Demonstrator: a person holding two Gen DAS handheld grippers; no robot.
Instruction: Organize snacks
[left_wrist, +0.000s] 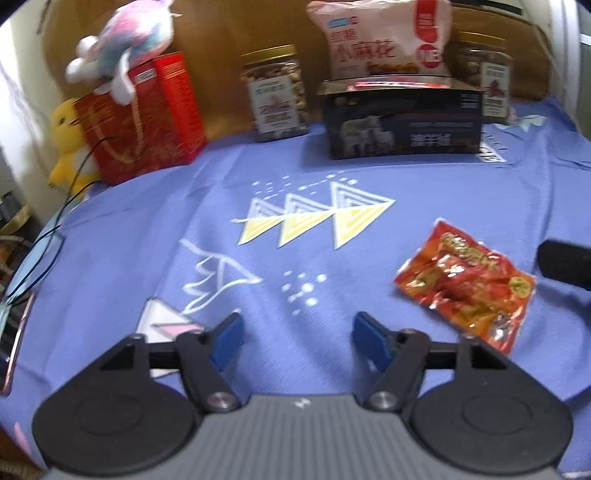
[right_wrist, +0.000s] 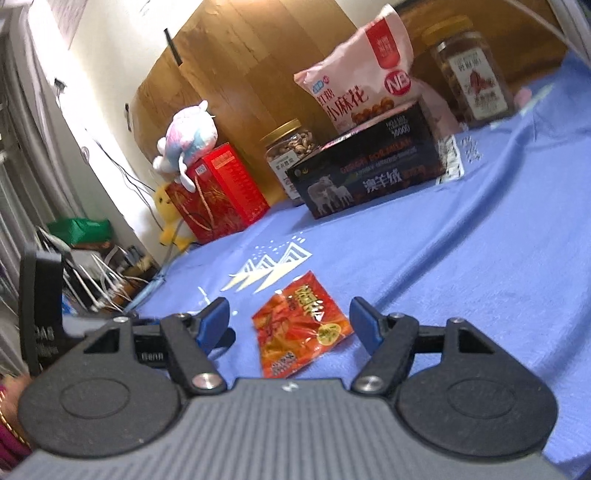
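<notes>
A small red-orange snack packet (left_wrist: 467, 286) lies flat on the blue cloth, right of my left gripper (left_wrist: 297, 338), which is open and empty above the cloth. In the right wrist view the packet (right_wrist: 301, 328) lies just ahead of and between the open fingers of my right gripper (right_wrist: 290, 319), not gripped. A dark box (left_wrist: 402, 123) at the back carries a pink snack bag (left_wrist: 384, 37); both also show in the right wrist view, box (right_wrist: 369, 170) and bag (right_wrist: 364, 79). A black part at the left view's right edge (left_wrist: 565, 264) looks like the right gripper.
Two nut jars (left_wrist: 275, 94) (left_wrist: 487, 77) flank the dark box. A red box (left_wrist: 144, 118) with a plush toy (left_wrist: 122, 48) on it stands back left, a yellow plush (left_wrist: 68, 144) beside it. A phone (left_wrist: 13, 339) and cables lie at the left edge.
</notes>
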